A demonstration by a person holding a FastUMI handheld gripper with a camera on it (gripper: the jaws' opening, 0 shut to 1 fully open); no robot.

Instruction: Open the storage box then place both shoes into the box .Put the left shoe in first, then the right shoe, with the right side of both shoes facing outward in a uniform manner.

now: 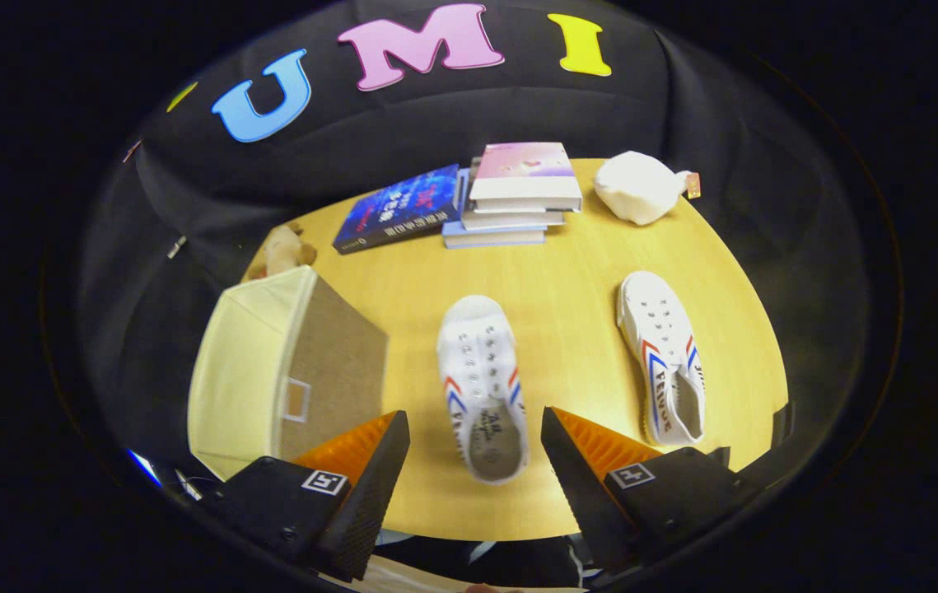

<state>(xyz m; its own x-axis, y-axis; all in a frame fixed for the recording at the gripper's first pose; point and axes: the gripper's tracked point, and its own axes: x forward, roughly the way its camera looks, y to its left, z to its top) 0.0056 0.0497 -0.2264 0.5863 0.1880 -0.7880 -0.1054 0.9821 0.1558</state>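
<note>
Your gripper (475, 449) is spread wide and empty, with the heel of the left shoe (482, 387) just ahead between its fingers, so the first pick looks to be the step in hand; close on that heel. Left of that shoe the storage box (287, 371) overhangs the table (567, 272) edge, the right shoe (666, 354) lies right, and books (510, 193) beyond leave open room.

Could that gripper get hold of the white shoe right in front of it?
Probably yes: the gripper is open, the nearer shoe lies heel-first between its fingers on the bare table, nothing in between.
</note>
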